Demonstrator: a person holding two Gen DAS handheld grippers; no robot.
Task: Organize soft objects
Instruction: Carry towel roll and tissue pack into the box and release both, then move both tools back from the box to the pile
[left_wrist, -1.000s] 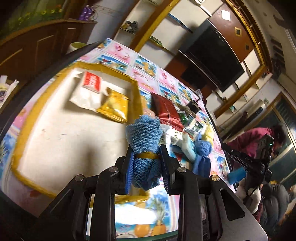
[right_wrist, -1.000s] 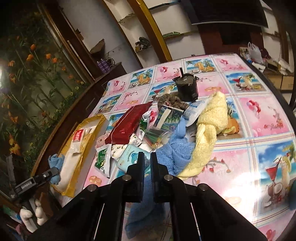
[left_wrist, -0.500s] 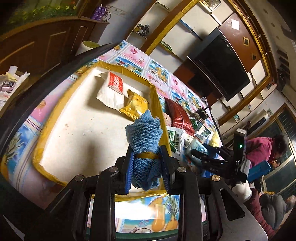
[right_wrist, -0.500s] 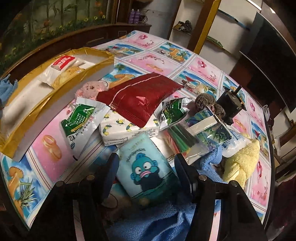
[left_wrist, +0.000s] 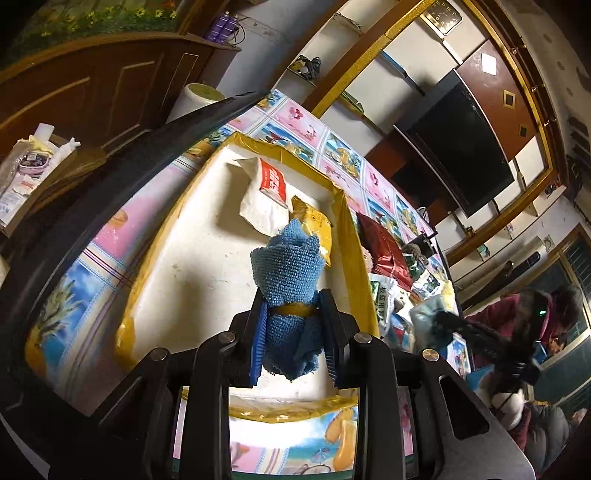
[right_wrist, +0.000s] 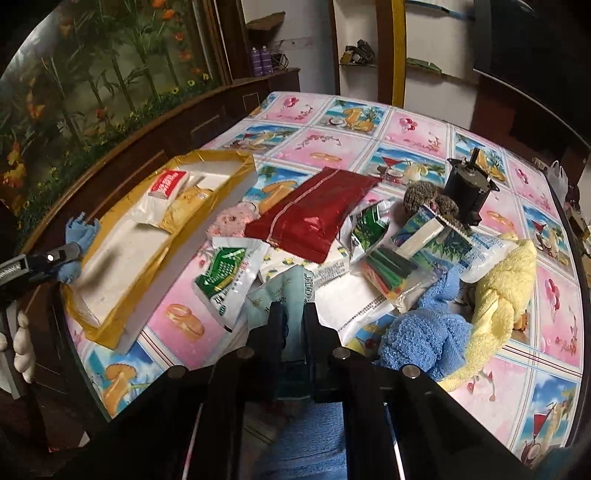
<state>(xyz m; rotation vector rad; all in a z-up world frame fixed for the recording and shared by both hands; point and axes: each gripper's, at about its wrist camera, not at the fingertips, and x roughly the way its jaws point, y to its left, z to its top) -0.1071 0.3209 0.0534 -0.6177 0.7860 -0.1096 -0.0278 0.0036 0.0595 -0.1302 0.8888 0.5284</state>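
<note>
Two grippers are working over the bench (right_wrist: 424, 129) with its fruit-print cloth. My left gripper (left_wrist: 293, 325) is squeezing a rolled blue cloth (left_wrist: 286, 273) between its jaws, a yellow band showing around the roll's middle, and I am holding it above the white floor of the gold-edged tray (left_wrist: 177, 236). Inside that tray, toward its far end, a white pouch with a red label (left_wrist: 264, 192) is lying against a yellow packet (left_wrist: 314, 221).

My right gripper (right_wrist: 293, 325) is pinching a pale teal packet (right_wrist: 284, 295), its jaws closed on the packet's near edge; I cannot tell whether it is lifted off the bench. Just beyond it I am seeing a green-and-white sachet (right_wrist: 225, 273), a red foil bag (right_wrist: 314, 218) and a pink fuzzy item (right_wrist: 231, 221) beside the tray wall. To the right, a blue towel (right_wrist: 424, 332) is sitting bunched against a yellow towel (right_wrist: 502, 288), with a black motor (right_wrist: 469, 188) standing further back.
</note>
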